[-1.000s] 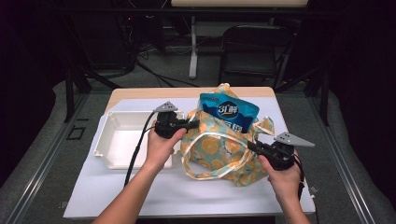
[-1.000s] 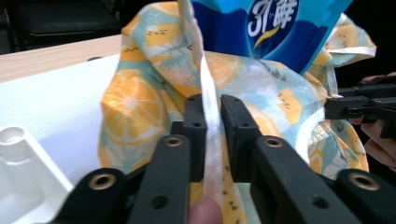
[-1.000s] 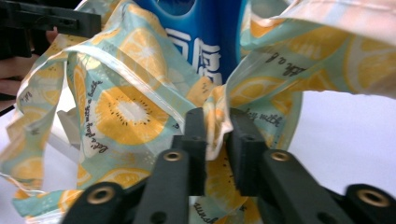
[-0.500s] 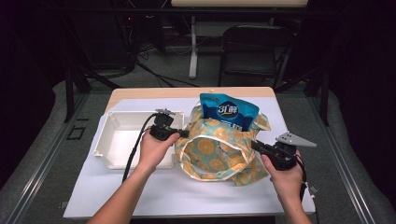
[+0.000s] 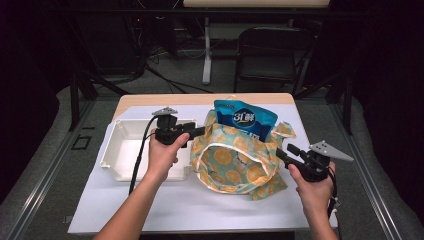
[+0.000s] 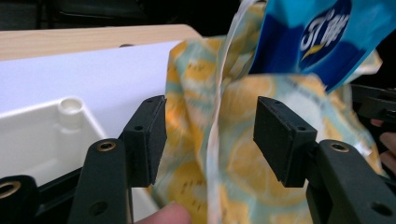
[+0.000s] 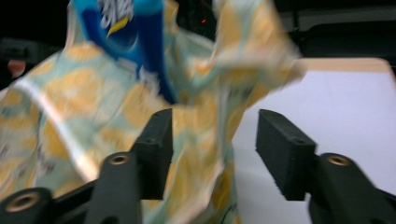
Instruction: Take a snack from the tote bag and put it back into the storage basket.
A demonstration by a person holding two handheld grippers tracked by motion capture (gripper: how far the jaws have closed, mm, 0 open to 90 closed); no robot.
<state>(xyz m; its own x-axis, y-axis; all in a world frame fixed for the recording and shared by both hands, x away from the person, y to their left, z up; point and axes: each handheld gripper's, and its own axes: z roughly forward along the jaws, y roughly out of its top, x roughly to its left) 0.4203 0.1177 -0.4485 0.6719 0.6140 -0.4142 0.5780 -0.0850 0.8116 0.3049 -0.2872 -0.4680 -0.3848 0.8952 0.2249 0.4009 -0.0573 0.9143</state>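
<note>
Two grippers sit on either side of the cloth bag, a sack printed with orange slices that slumps on the white mat near the middle of the table. From the high view, my left gripper is at the bag's 10 o'clock, right against its rim, and my right gripper is at its 3 o'clock, just beside the cloth. Both sets of jaws have just been opening. In the left gripper view the pads stand apart with the bag's white-trimmed edge hanging loose between them, not pressed by either pad. In the right gripper view the picture is blurred, but the pads are spread as well; a fold of the bag lies in the gap and I see no pinch on it. A blue snack packet stands upright in the bag at its 12 o'clock side, its top poking well above the rim. At 9 o'clock from the bag, close alongside it, lies a white plastic tray, and my left hand hovers over its right edge.
</note>
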